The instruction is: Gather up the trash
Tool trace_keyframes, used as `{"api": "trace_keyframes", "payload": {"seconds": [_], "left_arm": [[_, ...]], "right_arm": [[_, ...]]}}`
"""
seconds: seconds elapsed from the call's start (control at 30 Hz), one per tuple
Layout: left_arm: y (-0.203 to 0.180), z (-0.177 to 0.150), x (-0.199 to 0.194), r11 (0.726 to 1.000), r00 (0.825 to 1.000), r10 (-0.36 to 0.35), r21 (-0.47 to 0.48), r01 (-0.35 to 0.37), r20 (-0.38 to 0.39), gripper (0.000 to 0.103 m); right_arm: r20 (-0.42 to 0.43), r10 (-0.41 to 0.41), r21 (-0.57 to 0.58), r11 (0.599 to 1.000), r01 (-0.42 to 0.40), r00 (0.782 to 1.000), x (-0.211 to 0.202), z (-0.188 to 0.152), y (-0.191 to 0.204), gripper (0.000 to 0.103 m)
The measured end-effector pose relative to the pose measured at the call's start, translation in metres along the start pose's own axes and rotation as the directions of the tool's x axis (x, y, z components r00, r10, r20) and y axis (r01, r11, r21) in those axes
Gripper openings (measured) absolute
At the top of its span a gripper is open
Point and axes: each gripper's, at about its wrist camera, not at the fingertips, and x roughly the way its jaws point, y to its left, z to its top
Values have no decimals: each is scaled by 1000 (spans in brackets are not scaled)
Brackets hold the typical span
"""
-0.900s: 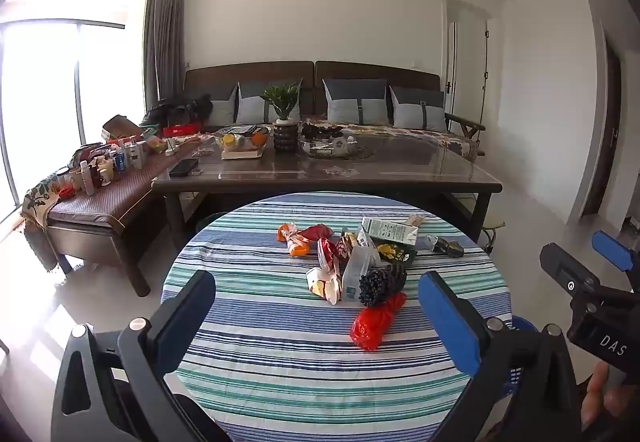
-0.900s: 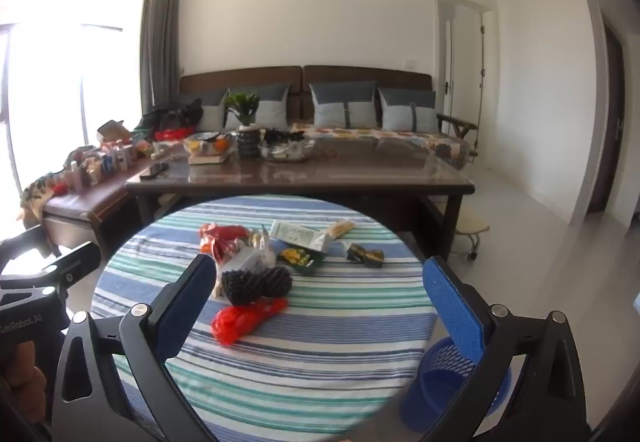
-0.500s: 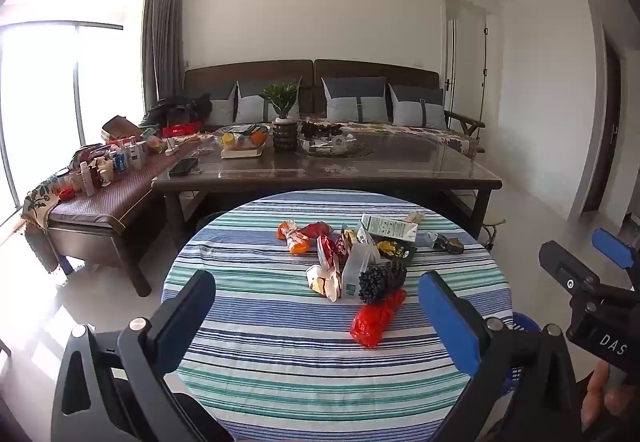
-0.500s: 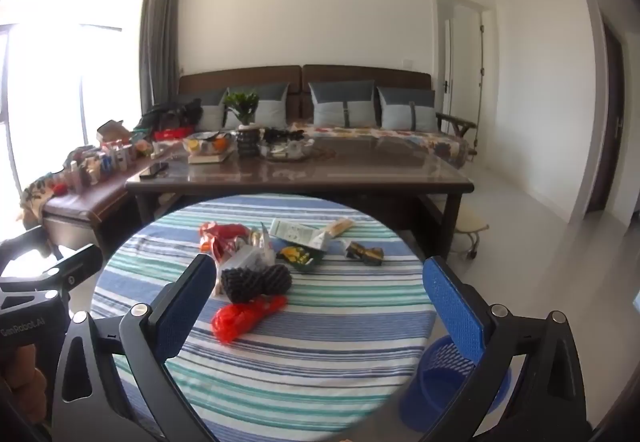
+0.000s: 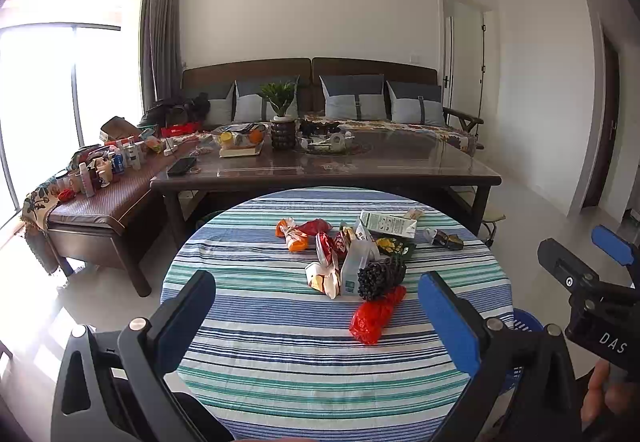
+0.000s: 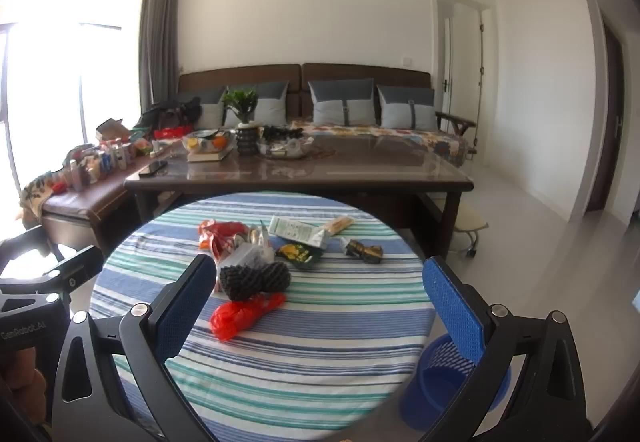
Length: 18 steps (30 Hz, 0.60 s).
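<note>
A heap of trash lies on the round striped table [image 5: 280,342]: a red plastic bag [image 5: 376,316] [image 6: 244,314], a black foam net [image 5: 380,276] [image 6: 254,278], snack wrappers [image 5: 324,262], a green and white carton [image 5: 388,223] [image 6: 298,230], a yellow-green packet [image 6: 298,254] and a dark wrapper [image 6: 364,251]. A blue mesh bin [image 6: 452,382] stands on the floor right of the table. My left gripper [image 5: 316,326] and right gripper [image 6: 316,310] are both open and empty, held above the table's near edge, short of the heap.
A dark glass-topped coffee table [image 5: 360,166] with a plant, bowls and a phone stands behind the round table. A sofa [image 5: 352,98] lines the back wall. A bench [image 5: 100,198] with several bottles is at the left. A small stool [image 6: 472,226] stands at the right.
Both grippers have drifted slightly; the table sits a little higher in the views. Nothing has been picked up and the jaws stay open.
</note>
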Motion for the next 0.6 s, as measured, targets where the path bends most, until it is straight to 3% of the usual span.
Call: {"api": "trace_keyframes", "payload": {"seconds": [0.6], "left_arm": [[-1, -1, 1, 1000, 1000, -1, 4, 1, -4, 103]], "right_arm": [[5, 1, -7, 1000, -1, 1000, -2, -1, 3, 103]]}}
